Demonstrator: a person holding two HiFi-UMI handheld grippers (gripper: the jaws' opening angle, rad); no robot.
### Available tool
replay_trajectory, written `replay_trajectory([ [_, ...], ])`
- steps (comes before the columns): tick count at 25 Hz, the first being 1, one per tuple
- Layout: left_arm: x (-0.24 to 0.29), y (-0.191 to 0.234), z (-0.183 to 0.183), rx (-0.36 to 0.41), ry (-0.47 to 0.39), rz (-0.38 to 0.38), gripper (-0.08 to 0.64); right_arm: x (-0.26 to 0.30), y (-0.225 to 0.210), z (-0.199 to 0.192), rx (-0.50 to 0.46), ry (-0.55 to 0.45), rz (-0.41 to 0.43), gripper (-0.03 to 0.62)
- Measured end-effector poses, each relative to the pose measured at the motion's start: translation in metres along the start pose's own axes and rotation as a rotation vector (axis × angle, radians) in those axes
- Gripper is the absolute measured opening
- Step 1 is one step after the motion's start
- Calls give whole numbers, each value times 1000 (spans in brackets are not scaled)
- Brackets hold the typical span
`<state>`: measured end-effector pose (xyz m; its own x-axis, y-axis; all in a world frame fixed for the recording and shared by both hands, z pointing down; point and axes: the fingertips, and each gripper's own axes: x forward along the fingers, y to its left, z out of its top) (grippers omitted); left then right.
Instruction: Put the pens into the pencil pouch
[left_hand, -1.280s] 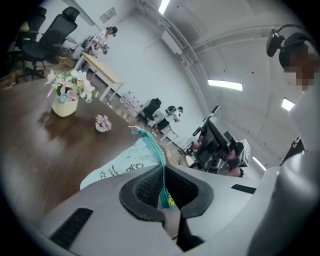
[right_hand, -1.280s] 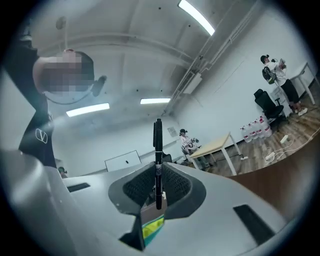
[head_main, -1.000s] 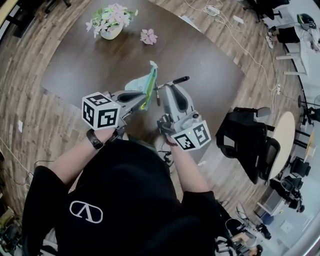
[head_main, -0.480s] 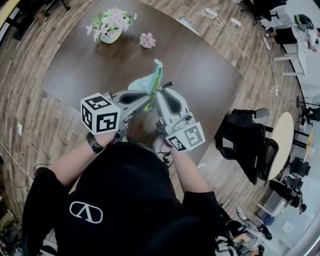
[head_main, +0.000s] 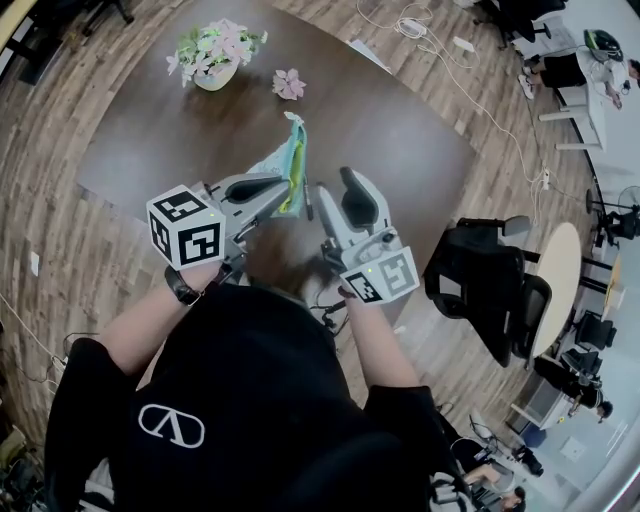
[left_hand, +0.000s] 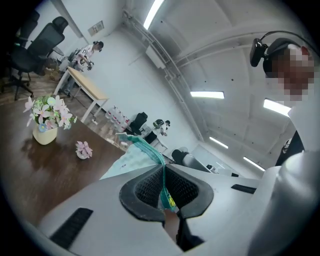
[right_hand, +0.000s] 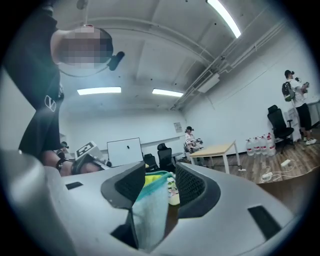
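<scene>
Pencil pouch (head_main: 285, 170) hangs above table (head_main: 400, 140); flower vase (head_main: 212, 55) beyond.

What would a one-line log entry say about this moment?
left gripper: jaws shut on pencil pouch edge, over table | right gripper: jaws just opened wider, pouch between them, not pinched

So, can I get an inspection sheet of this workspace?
Surface: dark brown table.
Job's things: pouch held up above the table; no pen clearly seen.
Clutter: flower pot and small pink flower at the far side.
Grippers: left gripper shut on the pouch; right gripper jaws have just been opening, pouch between them, unpinched.
Cables: white cable on the floor.
Surroundings: wood floor, black office chair.
</scene>
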<state>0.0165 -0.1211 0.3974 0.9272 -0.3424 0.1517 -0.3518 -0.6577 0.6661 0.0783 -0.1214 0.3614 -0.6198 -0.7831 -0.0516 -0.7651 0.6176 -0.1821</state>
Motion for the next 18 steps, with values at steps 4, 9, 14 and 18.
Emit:
replay_trajectory([
  [4, -11, 10, 1, -14, -11, 26, 15, 0, -54, -46, -19, 216, -140, 177],
  [9, -28, 20, -8, -39, -24, 55, 15, 13, -89, -149, -24, 590, -189, 187],
  [14, -43, 27, -17, -70, -43, 83, 15, 13, -100, -252, 5, 917, -167, 208],
  [18, -58, 39, -23, -96, -63, 113, 15, -2, -109, -314, 56, 1146, -205, 209],
])
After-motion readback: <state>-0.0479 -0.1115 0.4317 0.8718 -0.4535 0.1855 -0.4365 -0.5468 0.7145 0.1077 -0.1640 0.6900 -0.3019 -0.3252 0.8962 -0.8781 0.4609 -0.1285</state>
